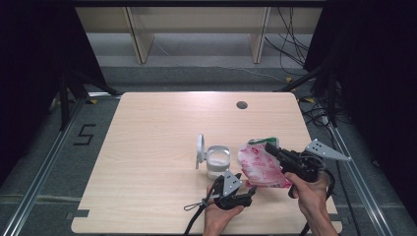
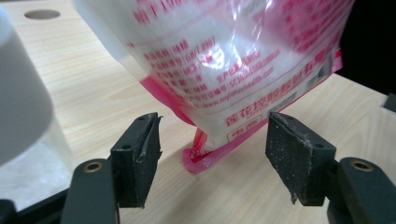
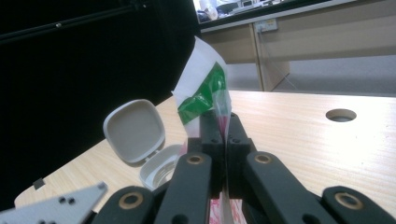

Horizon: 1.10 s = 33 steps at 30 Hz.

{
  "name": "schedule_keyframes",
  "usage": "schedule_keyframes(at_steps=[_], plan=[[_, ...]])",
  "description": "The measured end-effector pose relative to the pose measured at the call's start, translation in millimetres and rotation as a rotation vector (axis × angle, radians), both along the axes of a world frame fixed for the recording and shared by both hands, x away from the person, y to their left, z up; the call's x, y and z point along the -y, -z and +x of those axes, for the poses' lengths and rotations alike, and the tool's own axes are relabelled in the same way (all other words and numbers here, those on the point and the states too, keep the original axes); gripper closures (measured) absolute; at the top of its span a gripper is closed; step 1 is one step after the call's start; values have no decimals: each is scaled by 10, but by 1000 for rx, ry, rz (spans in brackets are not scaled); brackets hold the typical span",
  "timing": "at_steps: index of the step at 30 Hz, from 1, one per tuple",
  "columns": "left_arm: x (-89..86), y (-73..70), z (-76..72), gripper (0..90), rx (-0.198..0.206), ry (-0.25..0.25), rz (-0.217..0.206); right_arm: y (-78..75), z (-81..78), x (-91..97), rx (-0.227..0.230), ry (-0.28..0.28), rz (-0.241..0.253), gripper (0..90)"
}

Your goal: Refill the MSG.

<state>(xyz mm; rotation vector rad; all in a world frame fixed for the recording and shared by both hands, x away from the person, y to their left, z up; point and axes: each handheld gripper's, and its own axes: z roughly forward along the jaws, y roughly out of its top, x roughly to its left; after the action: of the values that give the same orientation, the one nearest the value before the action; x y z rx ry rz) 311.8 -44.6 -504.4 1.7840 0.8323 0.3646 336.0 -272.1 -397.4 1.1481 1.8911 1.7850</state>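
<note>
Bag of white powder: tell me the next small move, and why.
Probably shut the left hand-held gripper on the bag's bottom corner: its jaws stand open on either side of it, while the right hand-held gripper pinches the top beside the open container.

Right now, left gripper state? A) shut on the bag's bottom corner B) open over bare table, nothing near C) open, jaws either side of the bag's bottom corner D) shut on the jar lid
C: in the left gripper view the left gripper has its jaws spread, with the pink bag and its bottom corner hanging between them, unclamped.
</note>
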Motion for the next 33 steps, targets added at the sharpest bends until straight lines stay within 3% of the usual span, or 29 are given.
schedule_keyframes(at_steps=[3,6,7,11,12,15,17,25,29,33], plan=[[-59,-28,-31,347,16,2,-3,12,-44,65,-8,2,3,900],[-122,-47,-58,345,25,-2,-5,62,-38,150,26,8,14,900],[-143,-55,-67,345,26,-5,-7,66,-70,178,-5,21,17,900],[-219,-94,-66,345,47,-5,-4,143,-94,346,-17,54,21,900],[-226,-95,-56,345,55,6,-8,174,-91,385,1,68,28,900],[-222,-95,-58,345,58,6,-5,239,-98,477,-18,102,30,900],[-202,-91,-75,345,33,-4,-21,278,-94,522,-32,134,30,900],[-177,-103,-92,345,35,4,-11,395,-43,618,-50,170,7,899],[-187,-106,-95,343,36,10,-9,441,-32,638,-93,193,-9,900],[-185,-114,-112,341,31,12,-3,477,-6,675,-84,204,-2,899]])
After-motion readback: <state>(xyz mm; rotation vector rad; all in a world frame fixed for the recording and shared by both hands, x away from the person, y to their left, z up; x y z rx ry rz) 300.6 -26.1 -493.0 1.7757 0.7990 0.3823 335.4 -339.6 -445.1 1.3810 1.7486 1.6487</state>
